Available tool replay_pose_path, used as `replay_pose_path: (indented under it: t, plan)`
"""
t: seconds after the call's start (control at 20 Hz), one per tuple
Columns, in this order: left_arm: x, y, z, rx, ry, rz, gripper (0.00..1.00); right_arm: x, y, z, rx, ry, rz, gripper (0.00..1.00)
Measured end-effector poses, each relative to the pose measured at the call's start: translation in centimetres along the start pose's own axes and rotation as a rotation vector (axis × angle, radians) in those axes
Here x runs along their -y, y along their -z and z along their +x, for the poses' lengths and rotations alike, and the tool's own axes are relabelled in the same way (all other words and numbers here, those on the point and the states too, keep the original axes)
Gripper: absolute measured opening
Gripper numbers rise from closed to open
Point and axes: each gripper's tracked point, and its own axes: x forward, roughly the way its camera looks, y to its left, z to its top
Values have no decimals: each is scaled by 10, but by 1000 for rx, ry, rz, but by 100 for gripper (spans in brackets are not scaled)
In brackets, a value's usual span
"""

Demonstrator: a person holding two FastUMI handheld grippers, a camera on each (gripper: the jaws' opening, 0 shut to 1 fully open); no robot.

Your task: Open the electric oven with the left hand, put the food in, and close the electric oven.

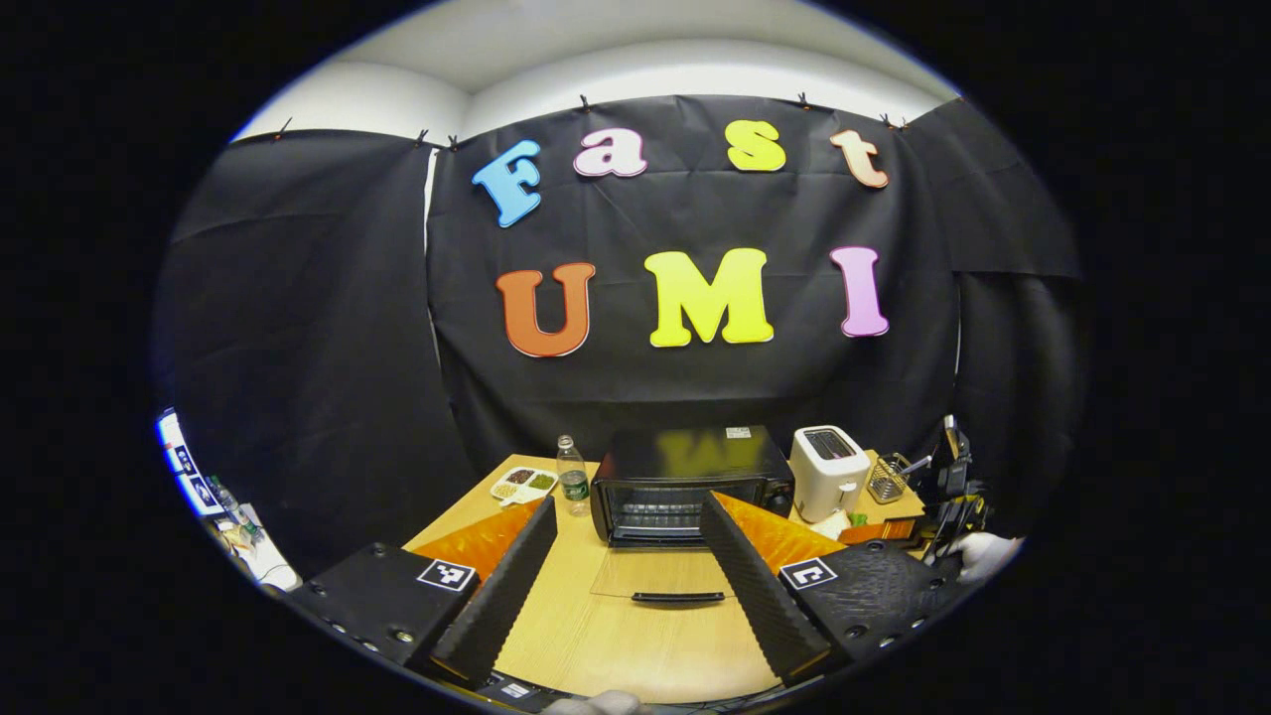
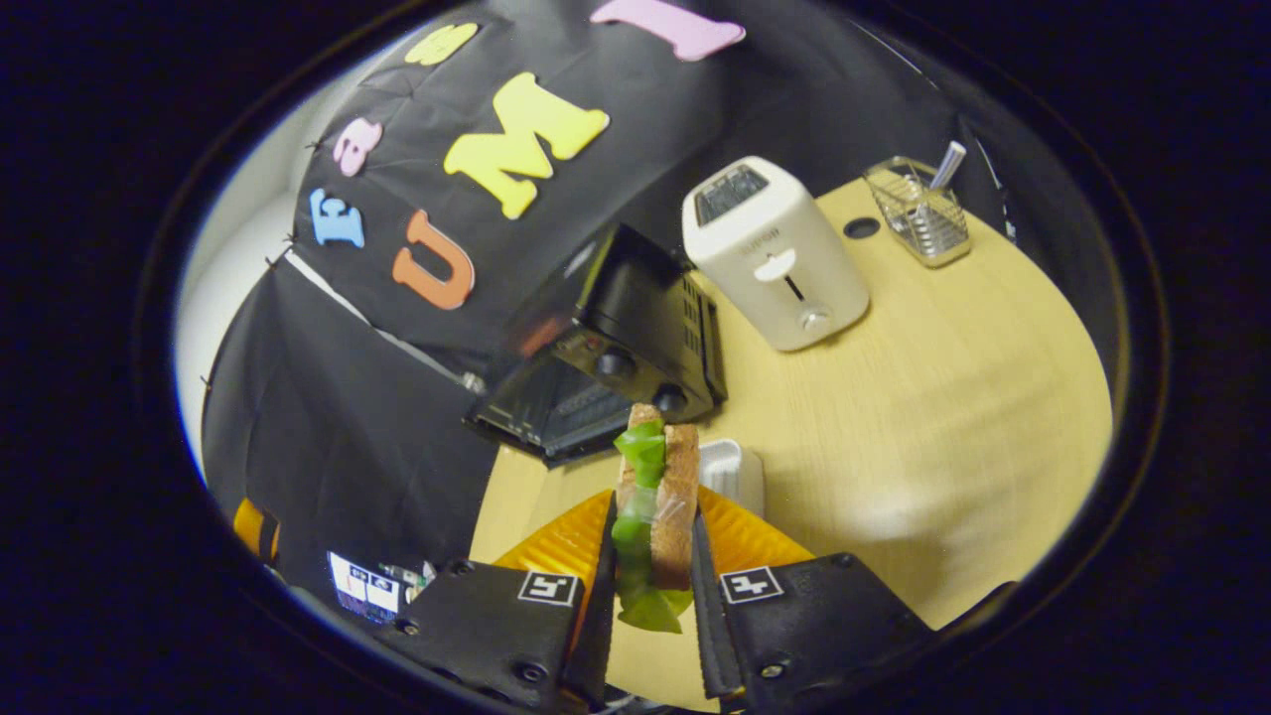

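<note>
In the left gripper view, the left gripper (image 1: pixel 626 556) hangs over the wooden desk (image 1: pixel 616 645) with its fingers spread wide, holding nothing. Ahead, the black electric oven (image 1: pixel 690 482) stands with its glass door (image 1: pixel 663 586) folded down flat onto the desk. A bottle (image 1: pixel 571 477) stands just left of it, a white toaster (image 1: pixel 829 472) to its right.

In the right gripper view, the right gripper (image 2: pixel 650 541) is clamped on a sandwich (image 2: pixel 655 506) with green lettuce, held above the desk near the open oven and the toaster.
</note>
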Motion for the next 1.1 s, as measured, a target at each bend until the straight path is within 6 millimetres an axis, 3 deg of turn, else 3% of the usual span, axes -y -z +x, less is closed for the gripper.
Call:
replay_pose_path:
  t: [0.2,0.4,0.8,1.1]
  plan:
    - [-4,1,-1,20,74,-3,96,-58,-21,-6,222,16,30,38]
    - [-14,9,-6,26,135,13,96,-100,0,20,315,-5,46,39]
    - [-64,46,-13,-34,165,116,95,-113,50,125,473,-9,294,39]
    - [-99,68,-6,-97,149,160,96,-117,54,209,561,12,469,38]
